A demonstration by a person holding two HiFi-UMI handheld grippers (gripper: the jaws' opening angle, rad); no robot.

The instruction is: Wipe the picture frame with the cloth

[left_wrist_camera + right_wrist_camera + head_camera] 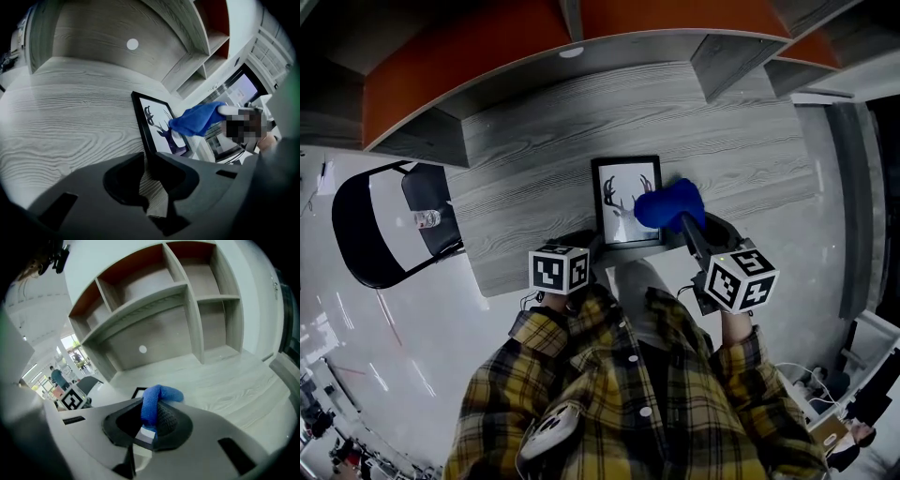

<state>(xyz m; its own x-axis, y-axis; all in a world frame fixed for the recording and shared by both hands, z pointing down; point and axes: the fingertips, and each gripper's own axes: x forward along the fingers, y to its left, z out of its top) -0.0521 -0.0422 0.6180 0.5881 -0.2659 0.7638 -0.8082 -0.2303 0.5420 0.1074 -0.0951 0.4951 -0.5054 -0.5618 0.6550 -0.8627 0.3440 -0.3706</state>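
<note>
Right tongs (684,223), lower right of the head view: clenched on the blue cloth (668,204), which bunches past the tips and rests on the right side of the picture frame (617,202).

Left tongs (149,159): drawn in on the frame's near left corner, apparently pinching its black edge. Grained worktop (534,141) shows in the gap behind the tips.

The frame lies flat at centre, close to the worktop's near edge.

Assessment: wiping is under way, with most of the glass left of the cloth yet to be covered.

Recommendation: press the wad flat so that cloth, not the tongs, meets the glass. Wipe in overlapping passes towards the left border, then along the black rim. Hold the corner firmly, as the frame could slide off the near edge.
</note>
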